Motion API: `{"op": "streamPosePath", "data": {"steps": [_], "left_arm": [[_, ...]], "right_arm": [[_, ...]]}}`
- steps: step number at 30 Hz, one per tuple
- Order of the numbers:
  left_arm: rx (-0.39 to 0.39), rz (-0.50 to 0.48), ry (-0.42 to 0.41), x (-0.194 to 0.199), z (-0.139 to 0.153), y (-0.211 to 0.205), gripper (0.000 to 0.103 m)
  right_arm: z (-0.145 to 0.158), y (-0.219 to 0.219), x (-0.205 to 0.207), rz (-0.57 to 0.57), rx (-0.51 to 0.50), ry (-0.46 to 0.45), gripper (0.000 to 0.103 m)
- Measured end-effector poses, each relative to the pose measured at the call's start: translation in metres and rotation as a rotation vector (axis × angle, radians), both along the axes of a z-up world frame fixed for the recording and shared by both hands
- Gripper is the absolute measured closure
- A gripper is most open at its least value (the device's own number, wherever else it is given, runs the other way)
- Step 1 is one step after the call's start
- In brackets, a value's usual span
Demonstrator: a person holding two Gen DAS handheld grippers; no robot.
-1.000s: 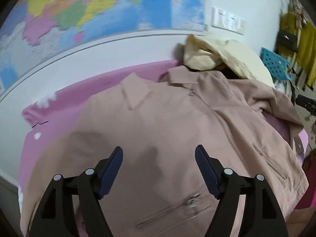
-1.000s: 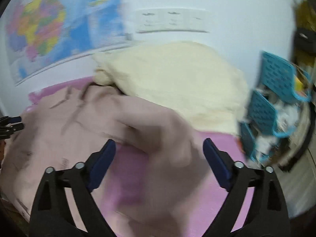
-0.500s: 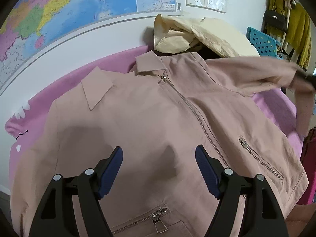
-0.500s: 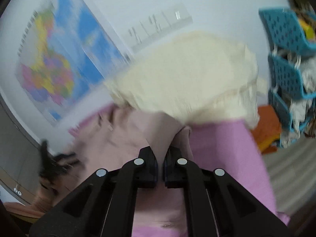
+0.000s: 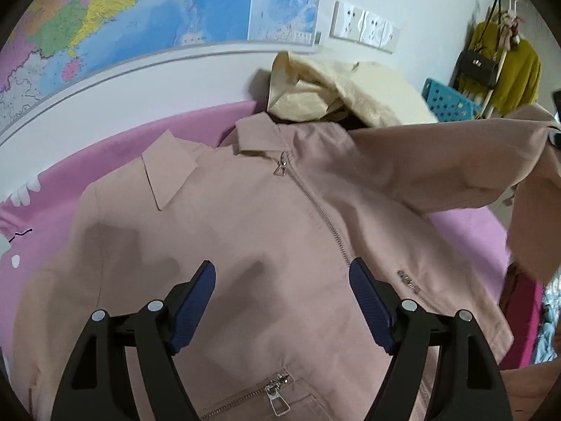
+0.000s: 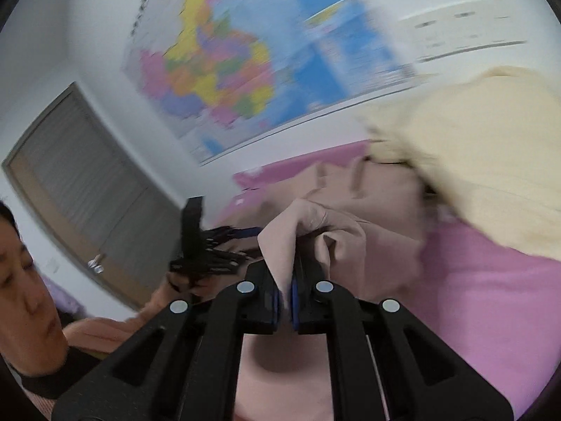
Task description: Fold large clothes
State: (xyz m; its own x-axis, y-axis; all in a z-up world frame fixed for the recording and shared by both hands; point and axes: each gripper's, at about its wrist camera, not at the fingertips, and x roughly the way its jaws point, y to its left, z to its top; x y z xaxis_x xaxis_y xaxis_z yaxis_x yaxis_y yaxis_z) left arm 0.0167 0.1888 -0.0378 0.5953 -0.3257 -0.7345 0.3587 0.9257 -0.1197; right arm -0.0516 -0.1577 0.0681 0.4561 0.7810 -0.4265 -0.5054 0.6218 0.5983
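A: What had changed?
B: The right gripper (image 6: 285,294) had clamped the pink jacket's (image 5: 245,245) sleeve (image 5: 438,165) and lifted it off the bed (image 5: 115,151).
A: The left gripper (image 5: 282,301)?
B: Fingers wide, empty, above the spread jacket; the fold had begun.

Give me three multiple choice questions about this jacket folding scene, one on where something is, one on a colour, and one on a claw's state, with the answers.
1. Where is the cream garment?
A. beyond the jacket's collar
B. under the left claw
C. on the floor

2. What colour is the zip jacket?
A. navy
B. dusty pink
C. green

3. What is the right claw doing?
A. open, empty
B. shut on the jacket's sleeve
C. gripping the wall map

Answers: A, it is heaped by the wall past the collar; B, the fabric is pale pink; B, cloth is pinched between the closed pads.
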Motion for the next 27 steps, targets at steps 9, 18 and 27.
{"op": "streamPosePath", "data": {"steps": [9, 18, 27], "left_arm": [[-0.101, 0.089, -0.03, -0.021, 0.013, 0.048, 0.024], [-0.156, -0.021, 0.152, -0.025, -0.028, 0.04, 0.02], [-0.046, -0.095, 0.227, -0.014, -0.063, -0.008, 0.06]], "right_arm": [[-0.031, 0.112, 0.081, 0.123, -0.057, 0.138, 0.062], [-0.089, 0.031, 0.116, -0.215, -0.263, 0.128, 0.044], [-0.17, 0.021, 0.159, -0.191, -0.172, 0.269, 0.093]]}}
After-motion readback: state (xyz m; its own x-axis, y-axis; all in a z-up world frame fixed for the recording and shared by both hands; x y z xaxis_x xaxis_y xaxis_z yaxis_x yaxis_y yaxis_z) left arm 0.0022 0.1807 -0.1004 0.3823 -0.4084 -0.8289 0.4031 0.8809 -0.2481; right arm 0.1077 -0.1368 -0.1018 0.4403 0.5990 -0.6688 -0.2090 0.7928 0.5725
